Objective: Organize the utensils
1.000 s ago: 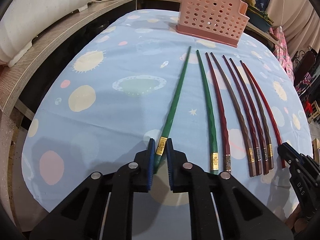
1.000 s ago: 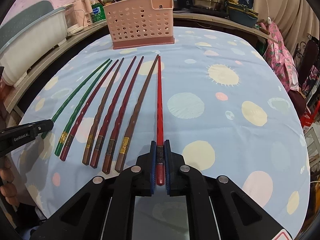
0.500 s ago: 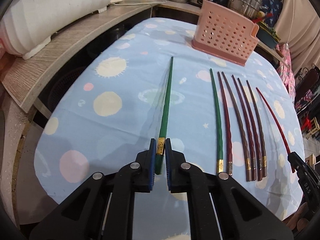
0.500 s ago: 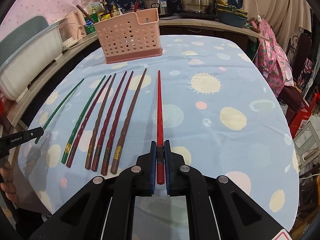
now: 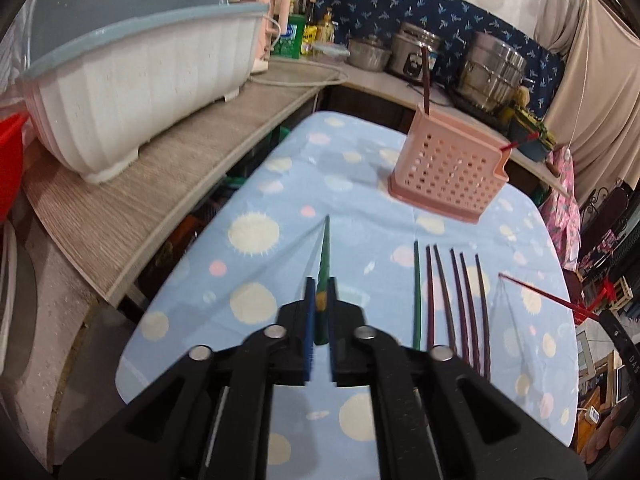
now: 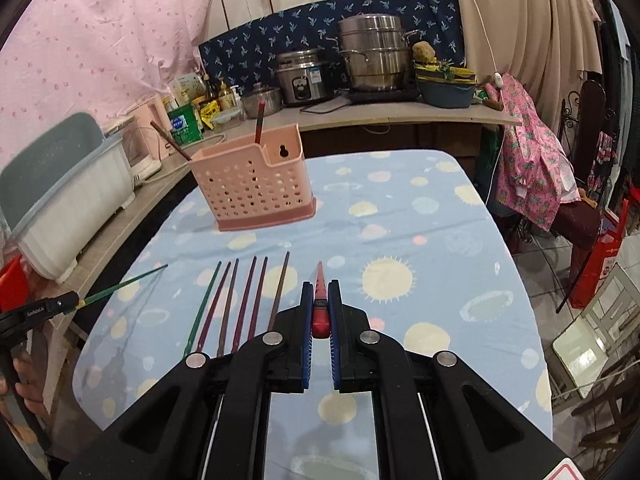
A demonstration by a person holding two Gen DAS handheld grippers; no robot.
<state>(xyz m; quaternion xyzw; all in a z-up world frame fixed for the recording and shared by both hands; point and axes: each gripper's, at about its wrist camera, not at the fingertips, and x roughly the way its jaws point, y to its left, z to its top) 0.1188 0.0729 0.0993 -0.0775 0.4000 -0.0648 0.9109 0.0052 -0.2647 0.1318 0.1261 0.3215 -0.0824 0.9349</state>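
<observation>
Step in hand, as I read it: carry phase; each claw has a chopstick off the counter, next stop looks like the pink holder.

Left claw: jaws together, clamped on the green stick near its gold-banded butt end; stick points forward and away, tip in the air above the cloth; seen from the right view it juts out clear of the counter.

Right claw: jaws together, clamped on the red stick at its thick end; short foreshortened length shows ahead of the pads; in the left view the red stick hangs above the counter's right edge.

Six sticks lie side by side on the cloth between the two claws, one green at the left, the rest dark red or brown; none touched.

Holder stands upright at the far end of the counter, well apart from both claws; two sticks already stand in it, one leaning out.

Next move calls for: bring one claw over the holder's open top, tilt the stick tip-down, lower into a compartment, then release; do the two one after the other so the long sticks don't cross; grip sits far back on each stick, so tips may swing; aim needs care at the rim.
</observation>
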